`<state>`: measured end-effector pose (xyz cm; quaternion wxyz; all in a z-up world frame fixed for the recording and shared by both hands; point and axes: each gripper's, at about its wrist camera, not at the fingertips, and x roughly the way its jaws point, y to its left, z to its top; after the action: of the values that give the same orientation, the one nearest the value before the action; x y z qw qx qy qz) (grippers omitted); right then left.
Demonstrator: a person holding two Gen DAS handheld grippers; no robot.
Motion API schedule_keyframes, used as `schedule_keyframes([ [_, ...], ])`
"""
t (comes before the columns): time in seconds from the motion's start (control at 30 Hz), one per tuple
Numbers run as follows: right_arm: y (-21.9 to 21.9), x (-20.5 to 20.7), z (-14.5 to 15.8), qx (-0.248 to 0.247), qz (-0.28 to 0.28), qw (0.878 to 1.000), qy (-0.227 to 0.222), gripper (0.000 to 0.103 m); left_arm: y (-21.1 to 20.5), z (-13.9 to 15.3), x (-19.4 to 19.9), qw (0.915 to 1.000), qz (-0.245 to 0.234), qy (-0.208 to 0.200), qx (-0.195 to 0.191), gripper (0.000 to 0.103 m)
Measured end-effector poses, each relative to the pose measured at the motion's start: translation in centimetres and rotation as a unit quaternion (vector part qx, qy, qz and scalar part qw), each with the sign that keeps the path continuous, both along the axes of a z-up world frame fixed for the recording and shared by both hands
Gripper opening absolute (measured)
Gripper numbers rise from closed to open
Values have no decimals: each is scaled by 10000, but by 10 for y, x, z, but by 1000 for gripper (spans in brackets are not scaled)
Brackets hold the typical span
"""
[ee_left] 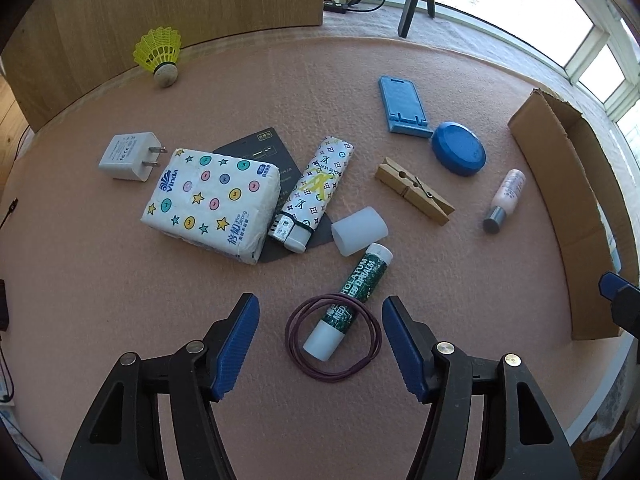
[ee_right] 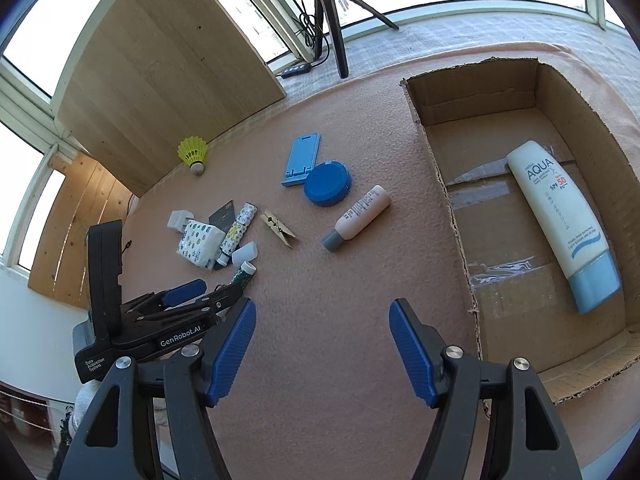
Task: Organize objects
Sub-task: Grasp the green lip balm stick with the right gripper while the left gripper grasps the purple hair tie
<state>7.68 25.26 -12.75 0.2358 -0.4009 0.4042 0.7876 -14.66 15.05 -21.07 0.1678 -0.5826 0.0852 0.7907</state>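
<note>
My left gripper is open, its jaws either side of a green-and-white lip balm tube lying on a dark hair tie loop. Beyond lie a white cap, a patterned lighter, a tissue pack, a wooden clothespin, a blue round lid and a small pink bottle. My right gripper is open and empty above the pink mat, left of a cardboard box holding a sunscreen tube. The left gripper also shows in the right wrist view.
A white charger, a yellow shuttlecock, a blue phone stand and a dark card lie on the mat. A wooden panel stands at the back. A tripod stands by the window.
</note>
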Motion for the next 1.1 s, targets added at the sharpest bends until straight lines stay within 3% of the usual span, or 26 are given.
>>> schedule_keyframes([
  [0.2,-4,-14,-1,30,126,9999,-88,66,-32,-10,15,9998,134,17,-131,66],
  [0.4,-13,-39,-5,71,423,9989,-210,66,-62,-5,22,9992,394,-8,-24,62],
  [0.6,-28,-77,-16,-7,739,9966,-353,66,-78,0,29,9985,497,-45,219,62],
  [0.8,-33,-117,-39,-204,676,9950,-706,66,-89,4,37,9984,522,57,197,62],
  [0.93,-40,-139,-49,-64,634,9923,-1062,66,-101,5,35,9978,597,74,274,62],
  [1.1,-54,-161,-54,542,713,9837,-1557,66,-108,7,36,9974,620,91,360,61],
])
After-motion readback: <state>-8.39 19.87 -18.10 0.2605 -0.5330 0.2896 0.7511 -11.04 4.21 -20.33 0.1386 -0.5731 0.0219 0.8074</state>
